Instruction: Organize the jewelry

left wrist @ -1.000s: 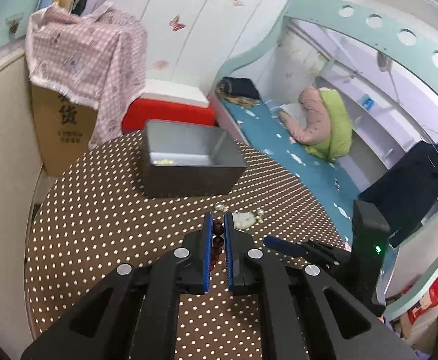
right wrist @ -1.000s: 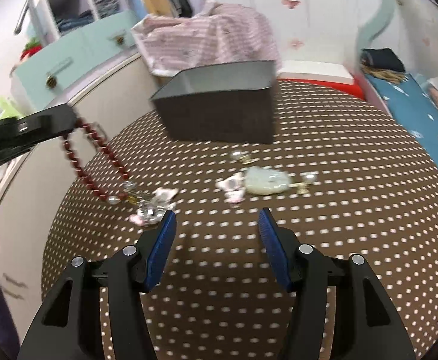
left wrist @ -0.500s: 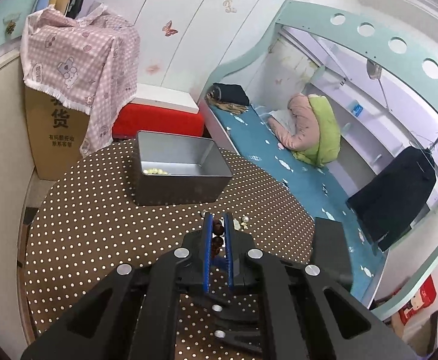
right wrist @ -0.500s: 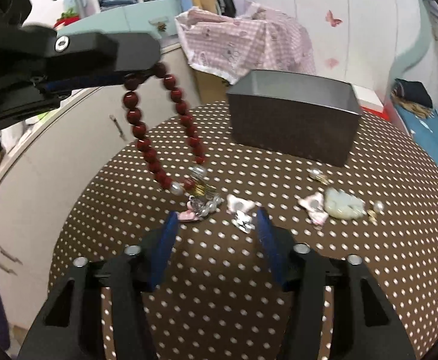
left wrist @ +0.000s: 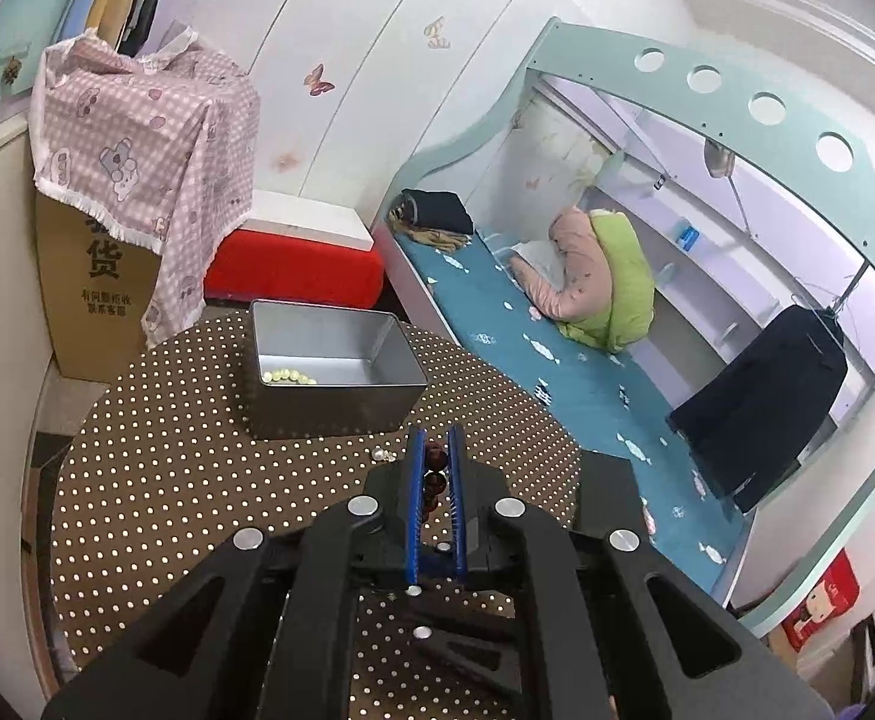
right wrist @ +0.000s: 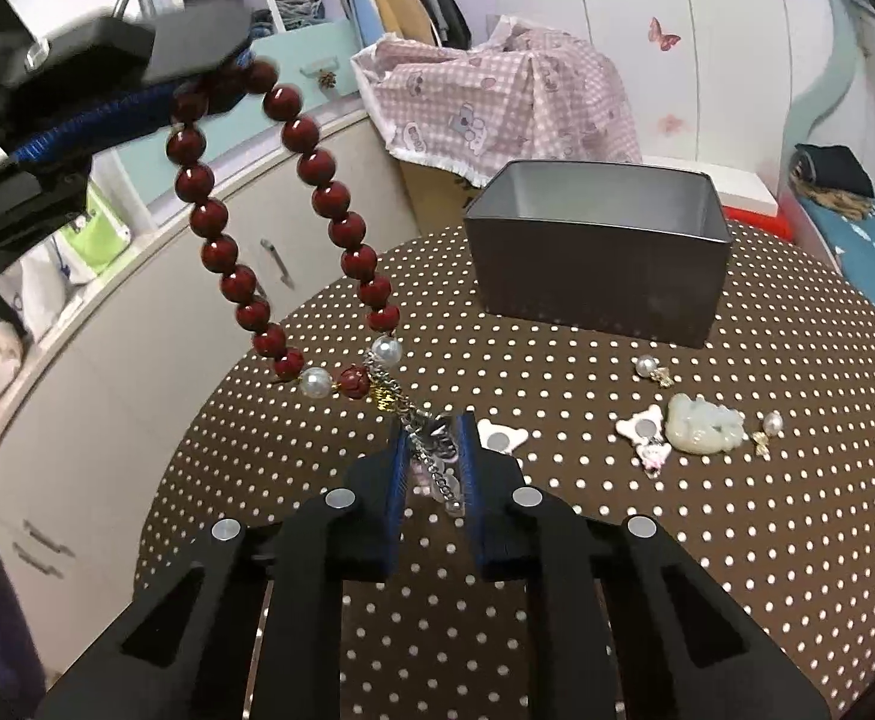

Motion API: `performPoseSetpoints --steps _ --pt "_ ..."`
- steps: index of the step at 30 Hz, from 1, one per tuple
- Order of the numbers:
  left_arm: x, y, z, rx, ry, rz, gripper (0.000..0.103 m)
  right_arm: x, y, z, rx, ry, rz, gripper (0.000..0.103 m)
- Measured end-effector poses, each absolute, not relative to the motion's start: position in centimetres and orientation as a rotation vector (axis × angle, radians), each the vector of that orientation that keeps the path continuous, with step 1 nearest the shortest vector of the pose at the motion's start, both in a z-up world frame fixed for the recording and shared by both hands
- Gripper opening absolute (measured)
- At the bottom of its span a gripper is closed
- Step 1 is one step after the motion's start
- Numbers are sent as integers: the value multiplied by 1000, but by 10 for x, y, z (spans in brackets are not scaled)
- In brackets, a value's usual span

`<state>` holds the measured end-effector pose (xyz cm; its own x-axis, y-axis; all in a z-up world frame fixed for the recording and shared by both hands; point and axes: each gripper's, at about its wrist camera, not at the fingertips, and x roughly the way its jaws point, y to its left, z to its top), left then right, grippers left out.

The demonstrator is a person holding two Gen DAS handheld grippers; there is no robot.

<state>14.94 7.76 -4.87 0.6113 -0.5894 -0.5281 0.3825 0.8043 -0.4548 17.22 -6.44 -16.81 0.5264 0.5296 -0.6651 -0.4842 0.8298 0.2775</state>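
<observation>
My left gripper (left wrist: pixel 435 441) is shut on a red bead bracelet (left wrist: pixel 434 459), held high above the table; in the right wrist view it sits at the upper left (right wrist: pixel 221 81) with the bracelet (right wrist: pixel 329 204) hanging down in a loop. The bracelet's silver chain tassel (right wrist: pixel 434 456) hangs between the pads of my right gripper (right wrist: pixel 433 429), which has narrowed around it. A grey metal tin (left wrist: pixel 332 369) (right wrist: pixel 599 252) at the table's far side holds a pale yellow bead bracelet (left wrist: pixel 287 377).
On the brown polka-dot table (right wrist: pixel 737 540) lie a pale jade pendant (right wrist: pixel 704 425), white bear-shaped charms (right wrist: pixel 641 429), pearl earrings (right wrist: pixel 653 369) and another bear charm (right wrist: pixel 500 437). A cardboard box under pink cloth (left wrist: pixel 131 192) and a bed (left wrist: pixel 557 348) stand beyond.
My left gripper has lifted the red bracelet higher off the table. My right gripper has moved in under it and closed from wide open to narrow around the chain tassel.
</observation>
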Motion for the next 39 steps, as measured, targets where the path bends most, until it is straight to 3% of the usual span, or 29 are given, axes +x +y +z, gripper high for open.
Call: performPoseSetpoints --steps 3,10,23,24,25,27,39 --pt "151 80 -52 -324 727 -552 6 168 -72 -176 36 851 567 17" --pt "159 103 -72 -401 763 -481 6 163 -98 -184 40 883 510 6" --pt "168 116 -108 -407 855 -377 6 162 -79 -184 4 884 557 10" --pt "168 118 -110 -419 857 -388 6 161 -71 -183 -10 881 575 17" --pt "168 119 -111 -434 859 -393 6 161 -65 -183 -20 879 585 36" --pt "171 125 -117 -462 869 -370 6 159 -53 -181 -28 857 600 53" --pt "161 171 -133 -487 886 -230 6 159 6 -185 -171 855 628 52"
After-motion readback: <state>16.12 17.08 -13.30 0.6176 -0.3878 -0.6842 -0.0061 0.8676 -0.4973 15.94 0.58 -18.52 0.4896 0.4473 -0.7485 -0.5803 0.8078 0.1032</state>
